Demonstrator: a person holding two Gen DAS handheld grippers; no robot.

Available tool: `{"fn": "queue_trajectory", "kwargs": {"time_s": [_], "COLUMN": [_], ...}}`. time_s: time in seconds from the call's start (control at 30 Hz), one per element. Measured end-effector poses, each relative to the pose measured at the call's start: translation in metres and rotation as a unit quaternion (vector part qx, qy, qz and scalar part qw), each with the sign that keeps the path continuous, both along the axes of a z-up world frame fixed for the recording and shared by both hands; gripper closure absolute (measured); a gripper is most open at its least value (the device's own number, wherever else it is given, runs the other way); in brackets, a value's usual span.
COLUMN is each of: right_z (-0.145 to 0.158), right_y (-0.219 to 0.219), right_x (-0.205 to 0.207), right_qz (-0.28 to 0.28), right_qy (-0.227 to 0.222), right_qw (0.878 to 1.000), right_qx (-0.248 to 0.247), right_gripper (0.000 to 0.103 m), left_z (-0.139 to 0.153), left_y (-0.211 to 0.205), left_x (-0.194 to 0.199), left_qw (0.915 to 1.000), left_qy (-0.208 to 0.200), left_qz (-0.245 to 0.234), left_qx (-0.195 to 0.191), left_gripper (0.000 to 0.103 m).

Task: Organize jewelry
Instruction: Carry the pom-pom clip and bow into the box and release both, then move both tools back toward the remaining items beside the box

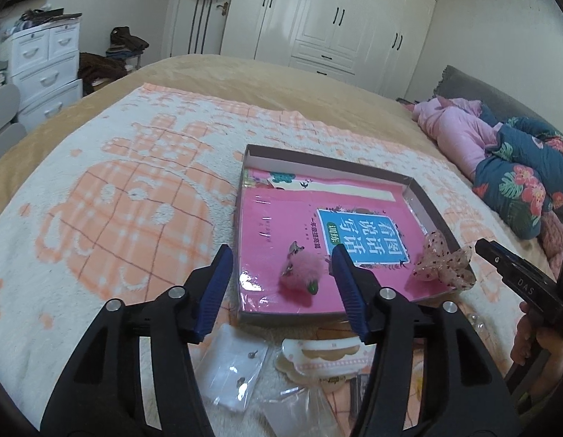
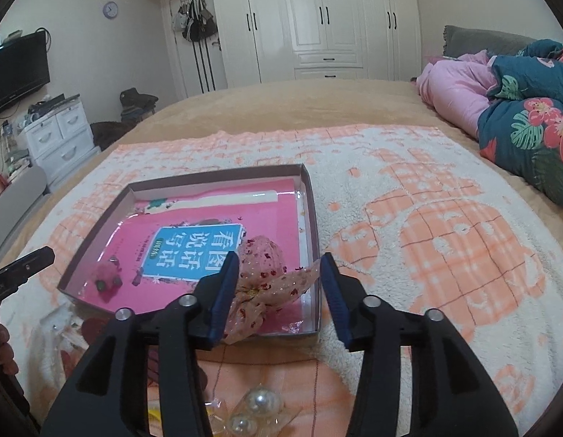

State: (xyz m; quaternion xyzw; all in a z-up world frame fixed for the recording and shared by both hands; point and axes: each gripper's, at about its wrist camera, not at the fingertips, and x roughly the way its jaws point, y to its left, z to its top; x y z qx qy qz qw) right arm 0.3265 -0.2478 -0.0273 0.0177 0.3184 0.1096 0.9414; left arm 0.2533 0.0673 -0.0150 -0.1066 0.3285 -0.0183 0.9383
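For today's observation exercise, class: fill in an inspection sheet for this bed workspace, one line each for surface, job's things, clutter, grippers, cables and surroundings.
Surface: peach-and-white blanket spread over the bed.
Job's things: shallow box holding a pink book; fluffy pink clip and spotted bow lie on the book; pearl pieces on the blanket nearer the camera.
Clutter: clear packets and a scalloped card in front of the box.
Grippers: left gripper open, empty; right gripper open, astride the bow.
Cables: nothing seen.
Surroundings: white wardrobe, drawer unit, floral quilt.
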Motion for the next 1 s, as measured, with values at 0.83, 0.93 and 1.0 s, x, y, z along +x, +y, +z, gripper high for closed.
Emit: {"fn": "queue_trajectory", "kwargs": {"time_s": [0.83, 0.93, 1.0], "right_z": [0.024, 0.022, 0.021], "right_y": [0.005, 0.006, 0.006], "right_x": [-0.070, -0.077, -0.083], "right_qz": [0.032, 0.037, 0.039], "right_qy": [-0.051, -0.051, -0.052], "right_qw": [0.998, 0.998, 0.998], "right_qx": [0.005, -0.001, -0.005], "right_gripper": [0.019, 0.019, 0.019], "left_z": [0.025, 0.022, 0.021], "left_y": [-0.001, 0.000, 0.000], "left_x": [-0.066, -0.072, -0.075], "left_qw": [0.9975, 0.9976, 0.9977], "left_qy": [-0.064, -0.062, -0.060], "left_qz": [0.029, 0.032, 0.031], "left_qx": [0.001, 0.003, 0.005], "left_gripper": [0.012, 0.012, 0.012]}}
